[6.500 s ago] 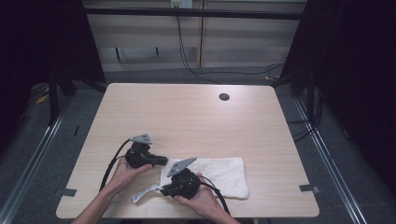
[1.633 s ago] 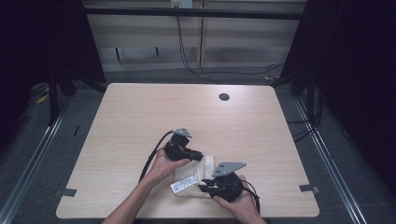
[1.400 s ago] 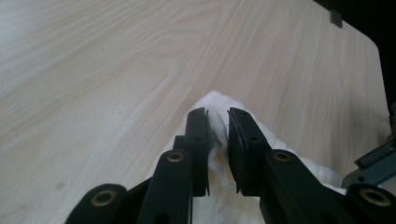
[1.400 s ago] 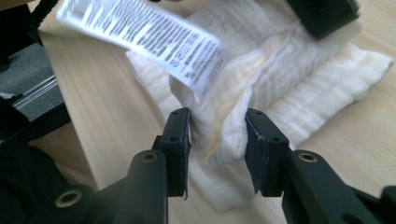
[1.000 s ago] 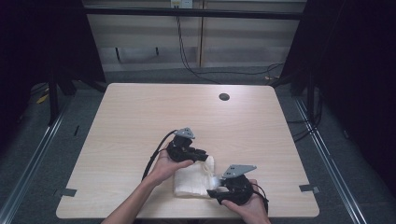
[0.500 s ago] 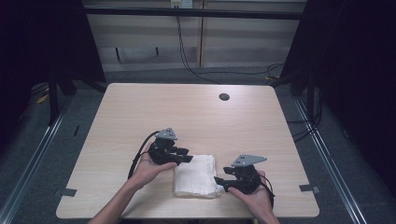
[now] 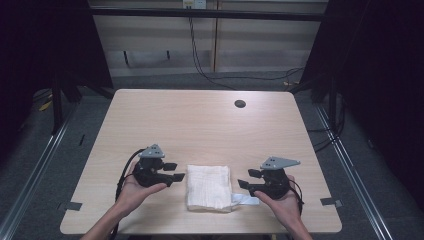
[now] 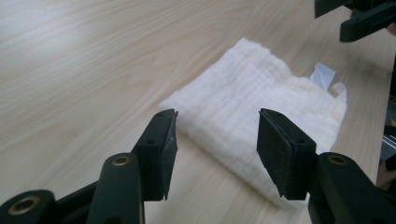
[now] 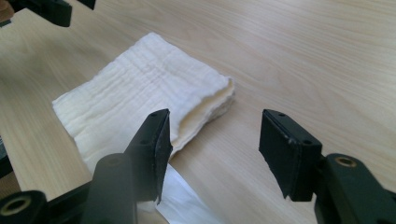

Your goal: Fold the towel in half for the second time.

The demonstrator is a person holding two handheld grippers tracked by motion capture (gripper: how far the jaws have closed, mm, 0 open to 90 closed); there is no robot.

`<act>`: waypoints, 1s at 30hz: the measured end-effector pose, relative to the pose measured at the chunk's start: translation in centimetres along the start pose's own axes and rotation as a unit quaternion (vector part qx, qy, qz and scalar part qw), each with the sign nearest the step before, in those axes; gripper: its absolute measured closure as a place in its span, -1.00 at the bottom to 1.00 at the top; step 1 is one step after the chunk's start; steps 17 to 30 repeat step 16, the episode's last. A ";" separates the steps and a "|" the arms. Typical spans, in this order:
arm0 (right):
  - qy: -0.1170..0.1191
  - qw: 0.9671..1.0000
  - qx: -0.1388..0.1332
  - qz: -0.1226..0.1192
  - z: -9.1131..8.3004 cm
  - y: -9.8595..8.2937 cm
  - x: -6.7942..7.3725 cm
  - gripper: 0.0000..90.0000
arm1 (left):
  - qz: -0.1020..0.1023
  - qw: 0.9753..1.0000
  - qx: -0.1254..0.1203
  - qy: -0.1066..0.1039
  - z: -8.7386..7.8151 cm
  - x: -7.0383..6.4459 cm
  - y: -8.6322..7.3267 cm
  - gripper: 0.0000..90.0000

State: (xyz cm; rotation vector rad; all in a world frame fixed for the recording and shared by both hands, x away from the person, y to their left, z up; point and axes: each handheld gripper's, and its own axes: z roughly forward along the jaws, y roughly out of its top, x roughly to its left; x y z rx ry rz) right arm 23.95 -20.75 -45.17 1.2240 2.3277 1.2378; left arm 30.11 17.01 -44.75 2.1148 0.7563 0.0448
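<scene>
1. Folded white cloth (image 7: 208,187) flat on the light wood counter (image 7: 200,125), near the front edge, between the two claws.
2. Folded into a thick, roughly square pad; layered edges visible in the right gripper view (image 9: 140,93).
3. Small white tag (image 7: 245,199) sticking out from the cloth's near right corner, lying on the counter.
4. Left claw (image 7: 174,171) just left of the cloth, held in the left hand (image 7: 135,190), pointing right toward the cloth's far left corner; jaws wide apart, gripping nothing, with the cloth's corner seen between them in the left gripper view (image 8: 261,116).
5. Right claw (image 7: 246,178) just right of the cloth, held in the right hand (image 7: 282,202), pointing left; jaws wide apart, empty, close to the tag but whether touching it cannot be told.
6. Small dark round hole (image 7: 240,104) in the counter, far side, well apart from the cloth.
</scene>
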 end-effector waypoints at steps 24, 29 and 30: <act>-0.044 0.998 -0.031 0.024 -2.1 -2.3 -2.6 -0.18 | -0.054 0.997 -0.031 0.042 -6.1 2.0 -6.5 -0.17; -0.044 0.998 -0.031 0.024 -2.1 -2.3 -2.6 -0.18 | -0.054 0.997 -0.031 0.042 -6.1 2.0 -6.5 -0.17; -0.044 0.998 -0.031 0.024 -2.1 -2.3 -2.6 -0.18 | -0.054 0.997 -0.031 0.042 -6.1 2.0 -6.5 -0.17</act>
